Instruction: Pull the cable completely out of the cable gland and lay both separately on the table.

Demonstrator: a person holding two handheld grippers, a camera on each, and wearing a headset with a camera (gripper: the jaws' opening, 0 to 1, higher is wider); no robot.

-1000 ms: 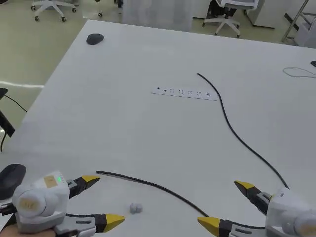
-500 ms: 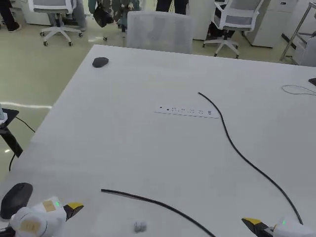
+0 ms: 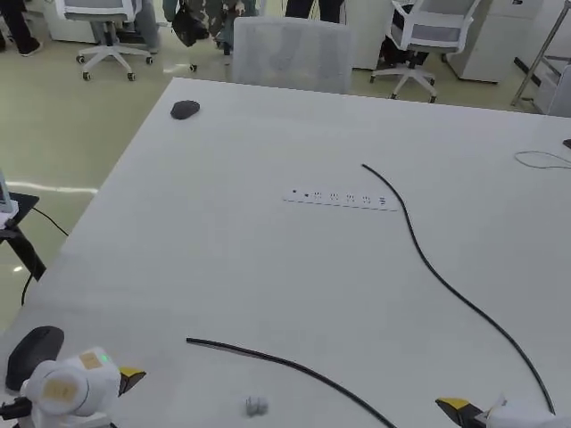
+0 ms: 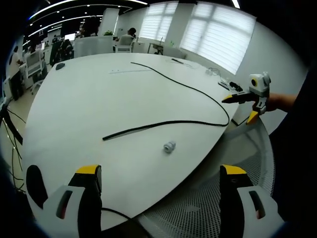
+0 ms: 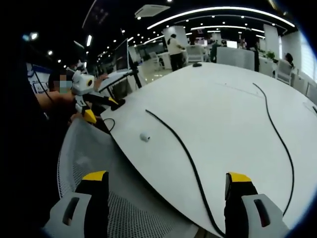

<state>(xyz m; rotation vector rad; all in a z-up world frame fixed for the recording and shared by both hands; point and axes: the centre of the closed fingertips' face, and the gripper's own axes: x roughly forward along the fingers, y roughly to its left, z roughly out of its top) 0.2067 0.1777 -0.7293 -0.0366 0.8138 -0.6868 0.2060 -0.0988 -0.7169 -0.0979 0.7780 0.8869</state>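
Both claws are released and empty: the left gripper (image 4: 161,171) and the right gripper (image 5: 168,177) hang off the near edge of the table (image 3: 223,250), jaws wide apart and well clear of the work. The cable gland (image 4: 169,147) lies free on the table near that edge, ahead of the left gripper's jaws, just beside the cable (image 4: 163,124) but not touching it. The left gripper view shows the cable as one run bending back at the table edge, a bend the head view cuts off at its lower border; the head view shows a power strip (image 3: 339,199) and a mouse (image 3: 185,110) farther up.
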